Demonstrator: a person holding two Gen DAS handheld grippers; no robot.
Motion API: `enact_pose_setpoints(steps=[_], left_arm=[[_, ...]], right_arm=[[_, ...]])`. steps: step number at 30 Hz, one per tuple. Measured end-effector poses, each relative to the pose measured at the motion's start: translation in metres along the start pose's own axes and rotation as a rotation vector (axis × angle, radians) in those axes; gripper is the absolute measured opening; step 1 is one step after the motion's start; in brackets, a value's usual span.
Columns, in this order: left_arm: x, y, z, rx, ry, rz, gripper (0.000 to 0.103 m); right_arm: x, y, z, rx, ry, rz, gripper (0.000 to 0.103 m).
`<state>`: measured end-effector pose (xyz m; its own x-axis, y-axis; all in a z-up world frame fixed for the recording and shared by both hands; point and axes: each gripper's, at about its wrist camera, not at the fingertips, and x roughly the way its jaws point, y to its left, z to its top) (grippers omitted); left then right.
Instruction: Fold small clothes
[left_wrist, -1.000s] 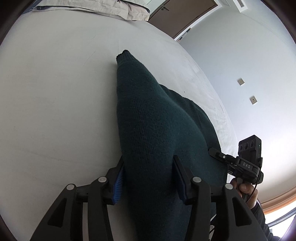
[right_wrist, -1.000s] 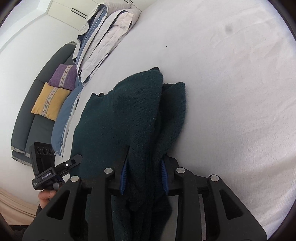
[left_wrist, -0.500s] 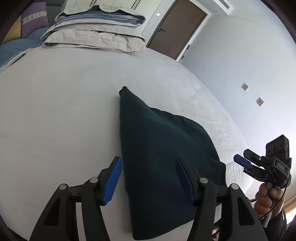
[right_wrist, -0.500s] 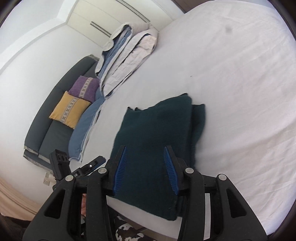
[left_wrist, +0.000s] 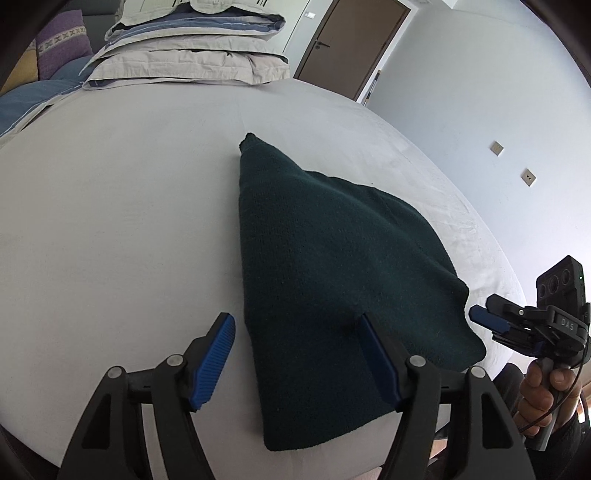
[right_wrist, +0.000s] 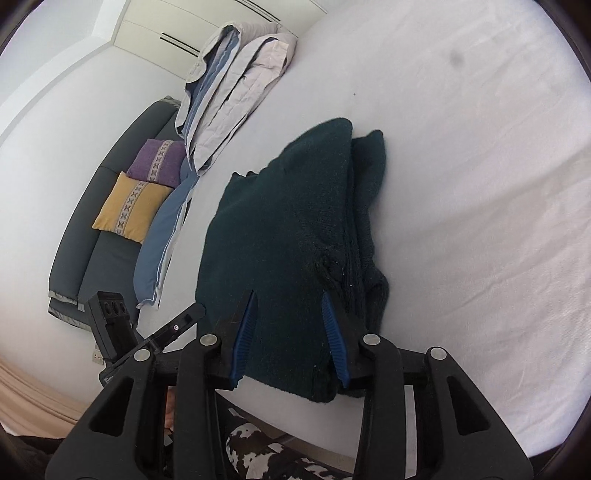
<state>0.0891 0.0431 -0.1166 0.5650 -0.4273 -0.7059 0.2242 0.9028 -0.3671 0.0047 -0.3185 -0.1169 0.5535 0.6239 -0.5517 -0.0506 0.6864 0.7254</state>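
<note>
On the white bed, a folded dark sweater lies flat.

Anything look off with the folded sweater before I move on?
Slightly. The dark green sweater lies folded on the bed, but its layers don't line up: a lower layer sticks out along the right edge, with a puckered bunch near the right gripper.
</note>
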Motion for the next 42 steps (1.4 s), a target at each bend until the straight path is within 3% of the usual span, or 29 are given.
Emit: enact_pose_setpoints(steps=[3,7,8,10,14,18,20,23,25,26,27,30,35,42], left_arm=[[-0.007,-0.007,-0.003,0.020,-0.030,0.010,0.071],[-0.007,-0.018,-0.008,0.074,-0.036,0.047,0.071],[-0.009,-0.020,-0.009,0.085,-0.044,0.058,0.071],[-0.017,-0.024,-0.009,0.109,-0.073,0.080,0.072],[-0.042,-0.033,-0.002,0.163,-0.170,0.140,0.082],[-0.084,-0.049,0.006,0.224,-0.345,0.244,0.103],[-0.104,-0.059,0.008,0.261,-0.438,0.323,0.103],[-0.125,-0.072,0.012,0.284,-0.508,0.433,0.103],[-0.137,-0.078,0.014,0.274,-0.535,0.480,0.103],[-0.143,-0.080,0.014,0.260,-0.547,0.502,0.103],[-0.148,-0.081,0.013,0.240,-0.545,0.528,0.103],[-0.153,-0.081,0.016,0.178,-0.450,0.548,0.103],[-0.145,-0.082,0.009,0.161,-0.340,0.493,0.103],[-0.111,-0.075,0.000,0.120,-0.156,0.393,0.103]], right_arm=[[-0.005,0.016,-0.008,-0.042,0.011,0.073,0.040],[0.017,0.001,-0.025,-0.028,0.101,-0.061,0.039],[0.017,-0.006,-0.029,-0.003,0.095,-0.047,0.039],[0.008,-0.007,-0.032,0.008,0.065,-0.029,0.039],[-0.023,0.011,-0.027,-0.077,-0.003,-0.099,0.040],[-0.066,0.044,-0.020,-0.195,-0.125,-0.207,0.041],[-0.085,0.067,-0.017,-0.272,-0.186,-0.274,0.042],[-0.110,0.104,-0.019,-0.397,-0.308,-0.389,0.062],[-0.126,0.126,-0.026,-0.451,-0.422,-0.433,0.084],[-0.134,0.135,-0.031,-0.465,-0.487,-0.451,0.090],[-0.140,0.142,-0.035,-0.472,-0.547,-0.465,0.100],[-0.144,0.157,-0.038,-0.469,-0.599,-0.497,0.103],[-0.137,0.159,-0.036,-0.391,-0.534,-0.476,0.103],[-0.110,0.147,-0.038,-0.313,-0.361,-0.572,0.103]])
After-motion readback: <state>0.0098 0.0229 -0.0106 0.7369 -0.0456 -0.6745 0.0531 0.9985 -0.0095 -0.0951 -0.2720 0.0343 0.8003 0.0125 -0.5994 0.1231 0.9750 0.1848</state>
